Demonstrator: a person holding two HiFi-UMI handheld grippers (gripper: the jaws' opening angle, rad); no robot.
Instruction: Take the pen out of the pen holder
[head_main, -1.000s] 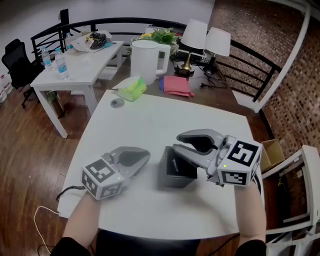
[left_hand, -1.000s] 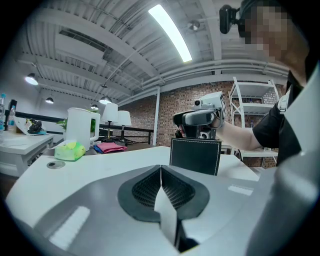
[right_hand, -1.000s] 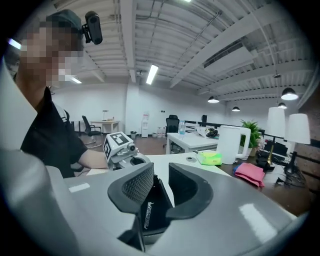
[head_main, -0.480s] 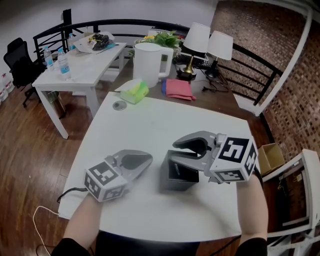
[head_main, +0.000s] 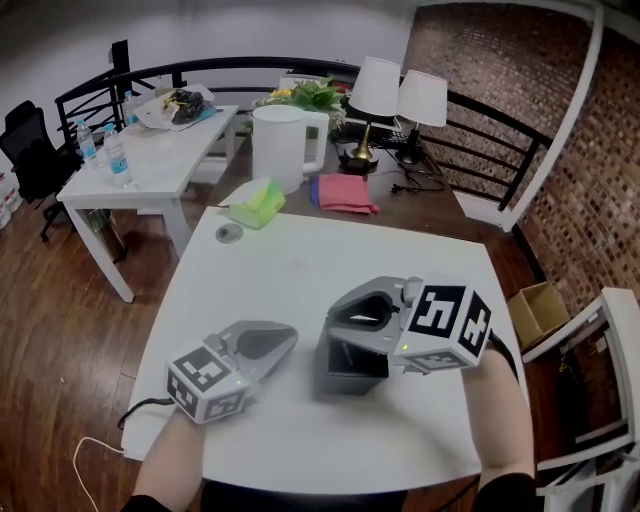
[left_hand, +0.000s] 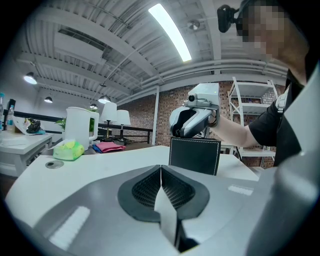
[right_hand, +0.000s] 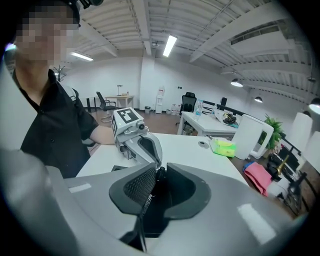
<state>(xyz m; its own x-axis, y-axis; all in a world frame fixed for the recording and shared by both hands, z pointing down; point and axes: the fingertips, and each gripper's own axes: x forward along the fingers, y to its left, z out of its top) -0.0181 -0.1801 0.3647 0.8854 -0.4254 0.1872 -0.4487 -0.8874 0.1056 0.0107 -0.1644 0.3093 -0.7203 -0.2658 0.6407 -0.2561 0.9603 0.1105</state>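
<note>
A black pen holder (head_main: 345, 372) with white stitching (left_hand: 195, 156) stands on the white table (head_main: 300, 260). My right gripper (head_main: 336, 322) tilts down over its open top. In the right gripper view, a dark pen (right_hand: 159, 175) stands upright between the jaws of the right gripper (right_hand: 159, 172). The jaws have just been closing and now press on the pen, with the holder's dark inside (right_hand: 152, 215) below. My left gripper (head_main: 288, 336) lies on the table left of the holder, shut with nothing in it (left_hand: 161, 170). The right gripper (left_hand: 178, 130) also shows above the holder in the left gripper view.
Beyond the table stand a white pitcher (head_main: 278, 148), a green tissue pack (head_main: 252, 203), a pink cloth (head_main: 342, 193) and two lamps (head_main: 378, 90). A second white table (head_main: 150, 150) with bottles is far left. A white chair (head_main: 600, 340) is right.
My right gripper has moved left and down onto the pen holder's opening, tipping further downward, and its jaws have come together round the pen. The left gripper has stayed put.
</note>
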